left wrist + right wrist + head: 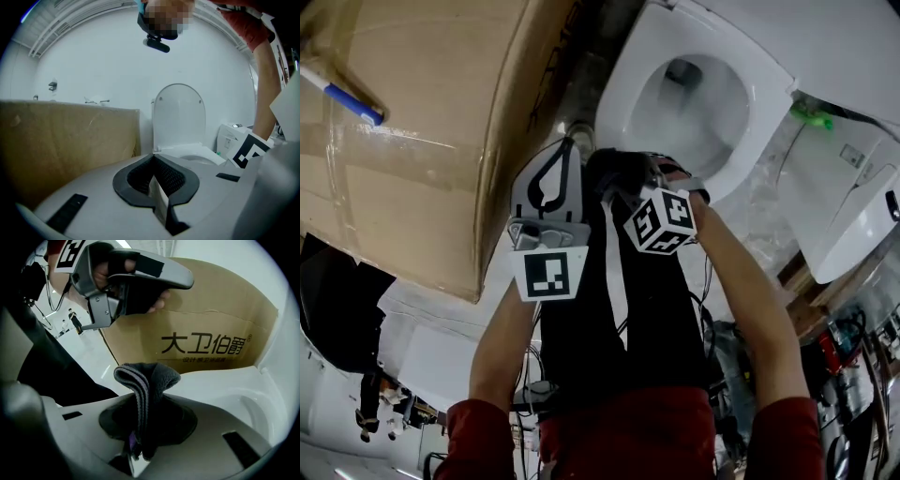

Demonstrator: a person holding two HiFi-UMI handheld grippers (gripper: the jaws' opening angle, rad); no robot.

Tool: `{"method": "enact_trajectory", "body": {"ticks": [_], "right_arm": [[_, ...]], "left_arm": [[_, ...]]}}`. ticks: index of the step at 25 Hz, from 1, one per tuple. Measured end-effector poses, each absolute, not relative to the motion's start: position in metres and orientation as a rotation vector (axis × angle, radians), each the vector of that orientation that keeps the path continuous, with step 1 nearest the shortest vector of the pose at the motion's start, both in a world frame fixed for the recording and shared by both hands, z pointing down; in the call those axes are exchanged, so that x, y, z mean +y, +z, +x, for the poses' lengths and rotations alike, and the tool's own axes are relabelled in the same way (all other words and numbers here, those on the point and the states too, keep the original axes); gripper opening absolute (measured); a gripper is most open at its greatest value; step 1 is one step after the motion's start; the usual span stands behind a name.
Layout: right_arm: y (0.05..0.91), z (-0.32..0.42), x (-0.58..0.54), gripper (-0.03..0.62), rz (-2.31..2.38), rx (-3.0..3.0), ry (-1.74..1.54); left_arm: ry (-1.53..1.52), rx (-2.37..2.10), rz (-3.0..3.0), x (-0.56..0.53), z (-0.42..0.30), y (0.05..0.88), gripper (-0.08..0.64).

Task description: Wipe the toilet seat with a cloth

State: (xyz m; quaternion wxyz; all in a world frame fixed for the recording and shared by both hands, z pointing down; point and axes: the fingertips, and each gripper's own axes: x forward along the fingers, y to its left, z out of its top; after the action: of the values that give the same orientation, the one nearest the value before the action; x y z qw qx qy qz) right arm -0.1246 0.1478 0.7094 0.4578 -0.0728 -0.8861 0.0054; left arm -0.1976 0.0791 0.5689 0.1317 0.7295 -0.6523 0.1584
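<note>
The right gripper [145, 416] is clamping a folded dark grey cloth [149, 380] between its jaws, with a bunched fold standing up past the tips. The left gripper [154, 174] is sitting with its jaws pressed together on nothing. Both are hovering near the front of the toilet seat [623, 84], which is lying down over the bowl [694, 103] while the lid [179, 115] is standing upright behind it. As far as the views show, the cloth is not touching the seat.

This is looking like the approach to the first wipe. To do it well, the right gripper is needing to tilt so that the soft fold — not the hard jaw tips — is meeting the seat. It should then be pressing lightly and following the ring round in 1 continuous pass, keeping the cloth on the top face and out of the bowl. The left gripper is best kept toward the cardboard box [422, 141], so the 2 tools are not colliding.

In the head view the cloth is merging with the dark clothing [600, 309], and the grippers are covering the seat's near edge — so the gap between cloth and seat is unclear. The right gripper view is showing only a slice of the rim. How much cloth is hanging below the jaws is hidden.
</note>
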Motion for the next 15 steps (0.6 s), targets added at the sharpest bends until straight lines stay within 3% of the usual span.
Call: {"method": "enact_trajectory", "body": {"ticks": [15], "right_arm": [[0.713,-0.039,0.165,0.075,0.478,-2.161,0.52]], "left_arm": [[0.469,-1.749,2.219,0.084,-0.142,0.576,0.012]]}}
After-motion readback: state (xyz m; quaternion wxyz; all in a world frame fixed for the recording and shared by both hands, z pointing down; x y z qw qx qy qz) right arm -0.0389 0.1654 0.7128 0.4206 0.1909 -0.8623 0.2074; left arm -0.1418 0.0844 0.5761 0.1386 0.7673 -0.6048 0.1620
